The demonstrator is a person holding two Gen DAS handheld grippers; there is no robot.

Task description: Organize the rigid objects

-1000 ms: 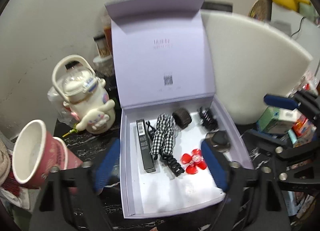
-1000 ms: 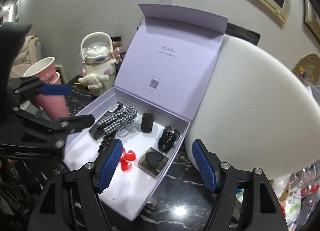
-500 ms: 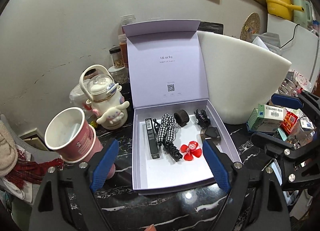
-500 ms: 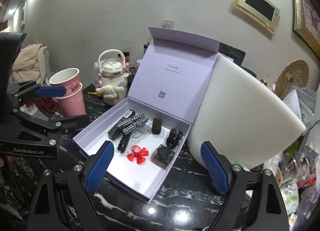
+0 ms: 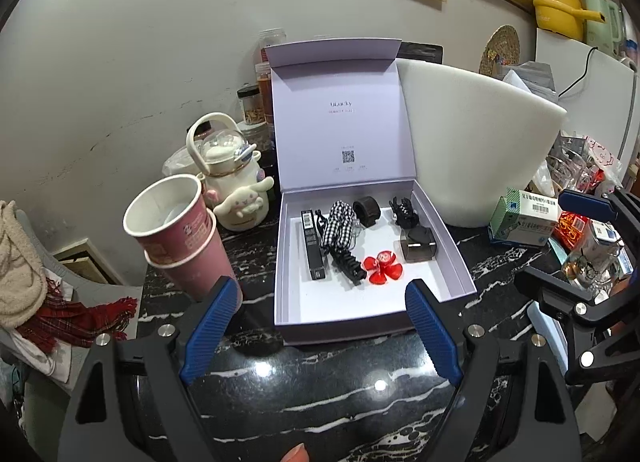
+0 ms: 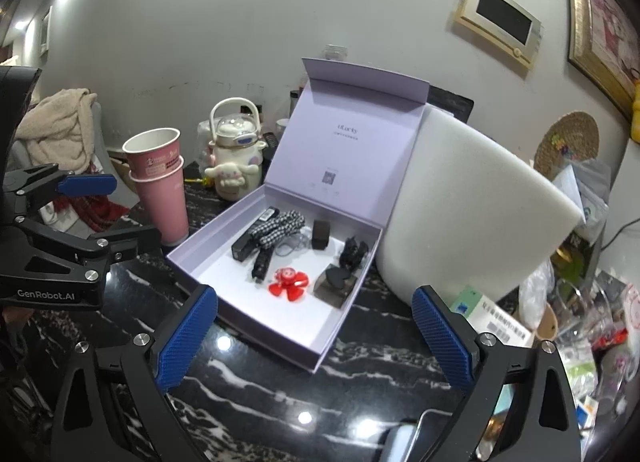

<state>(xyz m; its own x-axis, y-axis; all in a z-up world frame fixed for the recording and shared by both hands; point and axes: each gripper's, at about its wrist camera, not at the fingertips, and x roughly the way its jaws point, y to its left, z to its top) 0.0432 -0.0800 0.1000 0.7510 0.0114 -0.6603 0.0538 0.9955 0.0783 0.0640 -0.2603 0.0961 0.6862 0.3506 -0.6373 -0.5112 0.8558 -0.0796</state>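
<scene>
You look at a glossy black marble-look counter [image 5: 320, 390] with white veins. The lilac box [image 5: 344, 122] looks like matt card. Left stand smooth pink paper cups [image 5: 180, 238]; right, a matt white foam block [image 5: 476, 142]. Inside lie checked cloth [image 5: 340, 226] and a shiny red plastic flower [image 5: 382, 268].

Pale lilac box [image 5: 452, 246] with a white floor, sitting on black marble with white veins [image 5: 340, 390]. Inside: a red flower clip [image 5: 382, 268] and a black-and-white checked scrunchie [image 5: 340, 224]. Cups [image 5: 180, 238] are pink.
</scene>
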